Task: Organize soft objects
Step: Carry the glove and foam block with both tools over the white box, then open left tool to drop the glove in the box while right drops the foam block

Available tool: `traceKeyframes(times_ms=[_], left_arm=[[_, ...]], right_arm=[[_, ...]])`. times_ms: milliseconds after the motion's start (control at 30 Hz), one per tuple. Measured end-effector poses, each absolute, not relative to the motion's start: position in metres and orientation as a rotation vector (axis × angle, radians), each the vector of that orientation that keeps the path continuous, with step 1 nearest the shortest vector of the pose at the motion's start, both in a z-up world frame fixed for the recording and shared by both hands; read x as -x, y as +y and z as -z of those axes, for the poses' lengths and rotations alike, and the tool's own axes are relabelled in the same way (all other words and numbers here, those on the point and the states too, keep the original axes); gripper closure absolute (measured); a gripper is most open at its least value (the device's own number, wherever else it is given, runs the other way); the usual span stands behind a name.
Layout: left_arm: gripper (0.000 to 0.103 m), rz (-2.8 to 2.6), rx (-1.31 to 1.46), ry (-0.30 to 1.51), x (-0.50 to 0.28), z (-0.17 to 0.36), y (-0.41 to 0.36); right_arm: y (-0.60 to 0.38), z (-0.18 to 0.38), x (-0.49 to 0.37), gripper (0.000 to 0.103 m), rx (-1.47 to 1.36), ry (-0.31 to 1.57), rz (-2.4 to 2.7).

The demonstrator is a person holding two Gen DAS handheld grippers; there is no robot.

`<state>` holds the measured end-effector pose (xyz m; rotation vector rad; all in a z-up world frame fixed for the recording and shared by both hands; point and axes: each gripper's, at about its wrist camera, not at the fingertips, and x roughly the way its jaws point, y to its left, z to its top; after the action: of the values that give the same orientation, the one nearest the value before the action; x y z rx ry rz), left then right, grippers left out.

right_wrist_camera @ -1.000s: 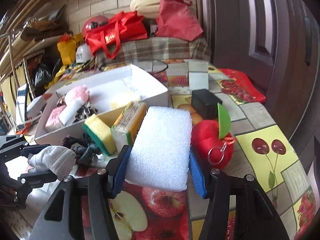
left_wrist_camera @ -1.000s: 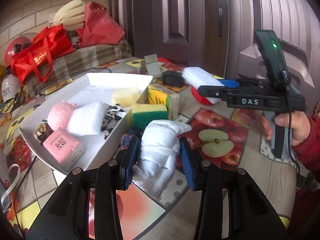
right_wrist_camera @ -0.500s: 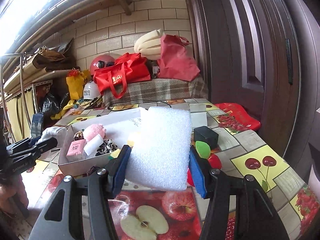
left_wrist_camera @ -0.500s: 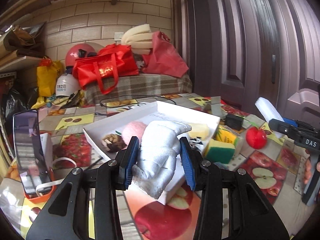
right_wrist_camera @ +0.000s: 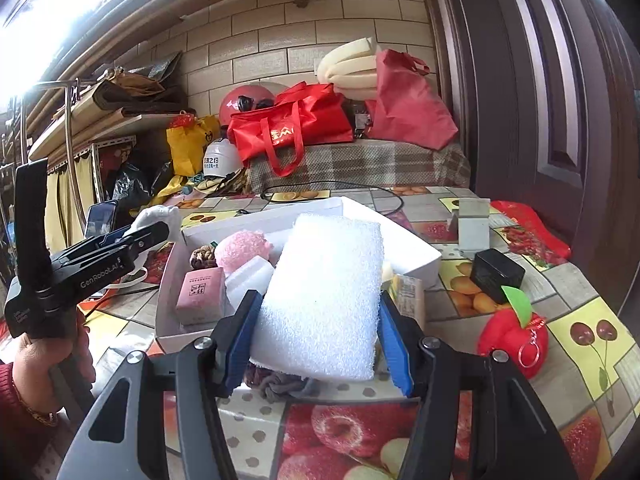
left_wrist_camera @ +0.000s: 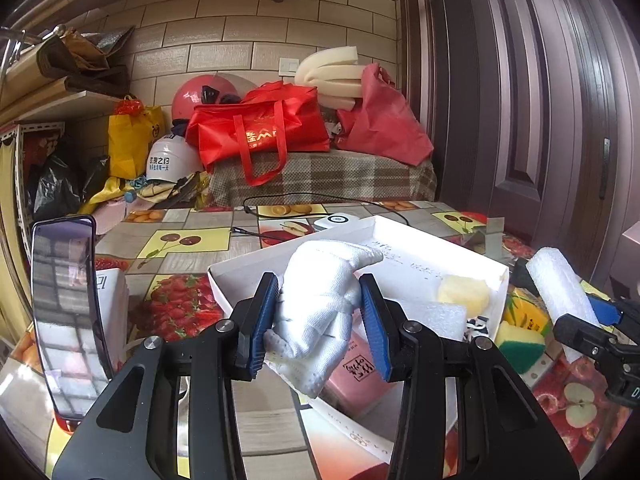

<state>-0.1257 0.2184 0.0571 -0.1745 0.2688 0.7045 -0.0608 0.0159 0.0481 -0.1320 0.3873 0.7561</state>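
Your left gripper [left_wrist_camera: 320,320] is clamped on the white glove [left_wrist_camera: 320,300], tilted slightly down over the near-left corner of the white box [left_wrist_camera: 440,244]. Your right gripper [right_wrist_camera: 318,338] is clamped on the white foam block [right_wrist_camera: 324,296] at the box's near edge. Your left hand [right_wrist_camera: 52,356] grips the handle.

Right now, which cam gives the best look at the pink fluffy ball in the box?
Right wrist view: the pink fluffy ball sits in plain sight in the white box, beside the foam block. In the left wrist view the white glove blocks that part of the box; no ball visible.
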Motion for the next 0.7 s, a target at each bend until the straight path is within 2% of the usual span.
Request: traceKeyframes(times_ms=[600, 633, 700], left_arm=[[0.062, -0.700, 0.233, 0.260, 0.084, -0.059, 0.261], [0.060, -0.699, 0.224, 0.260, 0.082, -0.060, 0.261], [0.046, -0.716, 0.209, 0.271, 0.078, -0.060, 0.260]], right_arm=[[0.092, -0.046, 0.004, 0.046, 0.120, 0.384, -0.692], [0.095, -0.046, 0.001, 0.046, 0.123, 0.385, -0.685], [0.100, -0.045, -0.004, 0.045, 0.122, 0.392, -0.674]])
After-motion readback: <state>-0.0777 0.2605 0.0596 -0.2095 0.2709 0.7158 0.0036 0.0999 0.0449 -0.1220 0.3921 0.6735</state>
